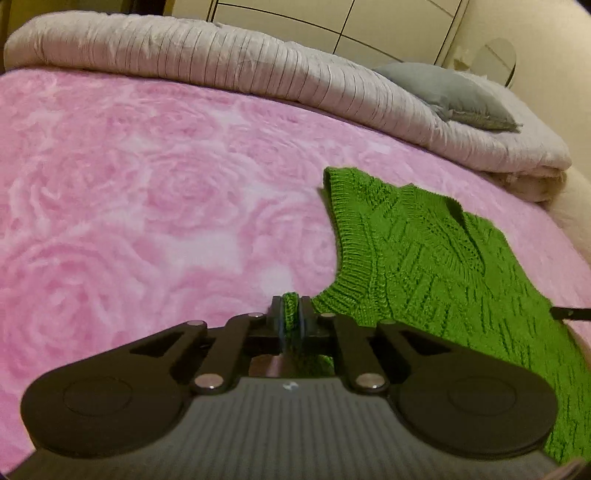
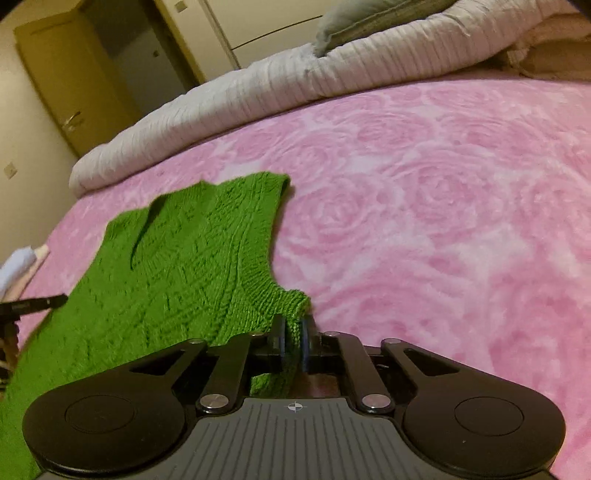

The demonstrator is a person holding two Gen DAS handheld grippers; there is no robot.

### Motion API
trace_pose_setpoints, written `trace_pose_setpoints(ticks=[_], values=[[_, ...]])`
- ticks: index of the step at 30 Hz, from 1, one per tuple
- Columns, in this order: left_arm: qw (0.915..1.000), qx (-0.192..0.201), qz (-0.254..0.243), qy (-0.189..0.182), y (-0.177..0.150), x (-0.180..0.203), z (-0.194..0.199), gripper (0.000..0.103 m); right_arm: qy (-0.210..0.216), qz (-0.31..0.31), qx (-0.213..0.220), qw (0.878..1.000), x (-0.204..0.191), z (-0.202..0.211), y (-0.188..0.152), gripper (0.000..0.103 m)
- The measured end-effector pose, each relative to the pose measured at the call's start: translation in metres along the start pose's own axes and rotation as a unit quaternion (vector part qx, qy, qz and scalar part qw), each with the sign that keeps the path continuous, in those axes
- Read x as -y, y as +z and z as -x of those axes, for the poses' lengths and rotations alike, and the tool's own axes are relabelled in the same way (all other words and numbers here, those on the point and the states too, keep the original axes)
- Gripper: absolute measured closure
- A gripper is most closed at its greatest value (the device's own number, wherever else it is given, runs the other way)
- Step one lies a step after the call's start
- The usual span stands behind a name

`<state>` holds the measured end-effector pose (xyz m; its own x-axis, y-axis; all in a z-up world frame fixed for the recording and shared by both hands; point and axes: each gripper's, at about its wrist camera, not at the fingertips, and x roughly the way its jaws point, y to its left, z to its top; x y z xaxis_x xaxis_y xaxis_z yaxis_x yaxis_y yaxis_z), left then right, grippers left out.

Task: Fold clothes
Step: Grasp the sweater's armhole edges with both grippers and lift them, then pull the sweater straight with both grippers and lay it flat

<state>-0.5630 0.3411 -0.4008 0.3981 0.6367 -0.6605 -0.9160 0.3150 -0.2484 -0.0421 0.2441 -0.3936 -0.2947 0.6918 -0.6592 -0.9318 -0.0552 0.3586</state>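
A bed spread with a pink rose-patterned blanket [image 1: 147, 192] fills both wrist views, its plush surface running to the far edge, where a rolled pale quilt [image 1: 258, 66] lies along the whole width. A grey pillow [image 1: 454, 92] rests on top of the quilt toward one end. Behind the bed stand cream wardrobe panels [image 1: 332, 22], and the right wrist view takes in a yellow-brown door [image 2: 62, 85] with a metal handle, standing beside a cream wall. Some white and pale cloth [image 2: 18, 266] sits at the blanket's edge in that same view, too cut off to identify.

A green knitted vest [image 1: 424, 251] lies flat on the blanket, neckline and ribbed armholes toward the quilt, its chunky cable texture plain to see. The left gripper [image 1: 291, 317] is clenched on a ribbed corner at one side of the vest, green knit bunched between its pads. The right gripper [image 2: 293, 332] pinches the matching corner on the opposite side, knit likewise caught between its pads. Each view catches a thin dark tip of the other tool at the vest's far edge. Nothing lies on the vest, and the blanket around it is bare.
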Motion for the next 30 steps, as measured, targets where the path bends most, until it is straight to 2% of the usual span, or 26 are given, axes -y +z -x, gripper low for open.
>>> trace_pose_setpoints(ticks=[3, 6, 7, 9, 12, 13, 15, 16, 17, 19, 21, 23, 25, 27, 29, 30], values=[[0.9999, 0.010, -0.008, 0.007, 0.006, 0.020, 0.017, 0.095, -0.034, 0.014, 0.014, 0.999, -0.011, 0.016, 0.002, 0.077], [0.9997, 0.024, -0.009, 0.001, 0.014, 0.045, 0.034, 0.095, -0.065, 0.055, 0.036, 0.996, -0.033, 0.035, 0.001, 0.074], [0.9996, 0.022, -0.020, -0.003, 0.016, 0.056, 0.035, 0.097, -0.065, 0.068, 0.036, 0.995, -0.041, 0.035, 0.002, 0.073], [0.9974, 0.008, -0.072, -0.001, 0.015, 0.085, 0.029, 0.094, -0.063, 0.091, 0.035, 0.993, -0.056, 0.033, 0.004, 0.070], [0.9843, -0.012, -0.161, 0.071, 0.004, 0.116, 0.016, 0.093, -0.062, 0.121, 0.007, 0.991, -0.069, 0.009, 0.002, 0.069], [0.9809, -0.017, -0.168, 0.097, 0.000, 0.110, 0.014, 0.093, -0.069, 0.132, -0.005, 0.989, -0.072, 0.003, 0.000, 0.069], [0.9784, -0.035, -0.136, 0.151, -0.006, 0.082, 0.015, 0.094, -0.090, 0.137, -0.022, 0.986, -0.064, 0.001, -0.008, 0.068], [0.9781, -0.039, -0.119, 0.166, -0.008, 0.072, 0.018, 0.094, -0.110, 0.127, -0.026, 0.985, -0.056, 0.004, -0.010, 0.068], [0.9822, -0.033, -0.100, 0.155, -0.006, 0.067, 0.029, 0.100, -0.126, 0.111, -0.027, 0.985, -0.049, 0.011, -0.010, 0.067], [0.9894, -0.021, -0.070, 0.126, -0.003, 0.063, 0.046, 0.100, -0.123, 0.110, -0.008, 0.986, -0.050, 0.027, -0.008, 0.067], [0.9952, -0.013, -0.077, 0.058, -0.001, 0.087, 0.045, 0.100, -0.104, 0.127, 0.004, 0.986, -0.065, 0.031, -0.005, 0.067], [0.9964, -0.005, -0.084, -0.010, 0.001, 0.111, 0.045, 0.097, -0.073, 0.148, 0.005, 0.986, -0.084, 0.025, -0.003, 0.067], [0.9930, -0.008, -0.100, -0.061, -0.002, 0.135, 0.032, 0.097, -0.052, 0.169, -0.006, 0.984, -0.102, 0.009, -0.003, 0.067], [0.9862, -0.037, -0.139, -0.082, -0.013, 0.155, 0.008, 0.096, -0.063, 0.184, -0.027, 0.981, -0.108, -0.012, -0.010, 0.067], [0.9779, -0.069, -0.184, -0.071, -0.032, 0.166, -0.009, 0.096, -0.067, 0.185, -0.039, 0.980, -0.105, -0.018, -0.021, 0.066], [0.9756, -0.059, -0.201, -0.065, -0.043, 0.165, -0.006, 0.096, -0.065, 0.180, -0.045, 0.980, -0.101, -0.009, -0.026, 0.066]])
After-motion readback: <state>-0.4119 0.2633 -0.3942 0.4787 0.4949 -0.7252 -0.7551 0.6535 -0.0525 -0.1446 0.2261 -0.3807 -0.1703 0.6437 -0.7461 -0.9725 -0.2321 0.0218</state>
